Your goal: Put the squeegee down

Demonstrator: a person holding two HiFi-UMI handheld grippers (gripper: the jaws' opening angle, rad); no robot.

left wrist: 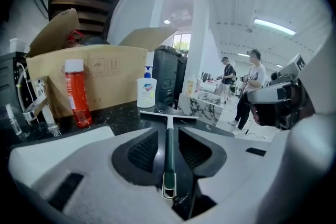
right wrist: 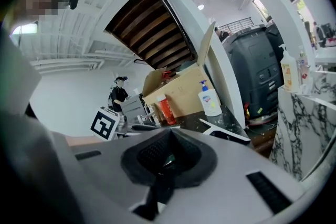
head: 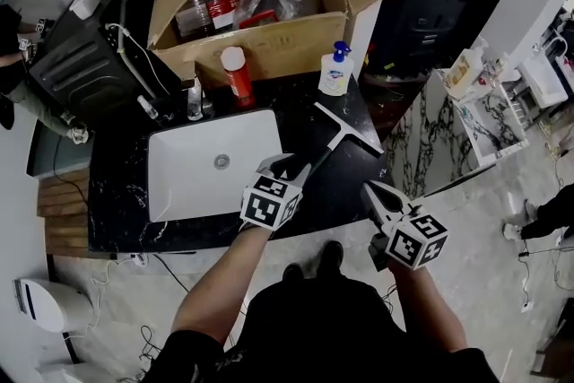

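A white sink (head: 193, 184) is set into a black, white-veined counter (head: 117, 202). Behind the sink's back rim, near its middle, stands a chrome tap (head: 195, 100). Just right of the tap is a red bottle (head: 237, 74) with a white cap, its label too small to read. Behind both sits an open cardboard box (head: 269, 45). The left gripper view shows small dark handling symbols printed on its front wall, but no words that can be read. Beyond the sink's back right corner stands a white soap bottle (head: 335, 73) with a blue pump and a blue-and-red label whose brand name is illegible. The squeegee (head: 334, 139) lies on the counter just right of the sink. Its pale blade points towards the soap bottle and its dark green handle runs back towards the person, with a metal hanging loop at the handle's end. At the sink's front right corner the left gripper (head: 289, 166) has its jaws spread to either side of that handle. A gap shows on each side, so the pads do not press on it. Further right of the sink, near the counter's front right corner, the right gripper (head: 369, 187) has its jaws drawn together at the tips. Each gripper carries a cube with black-and-white square markers.
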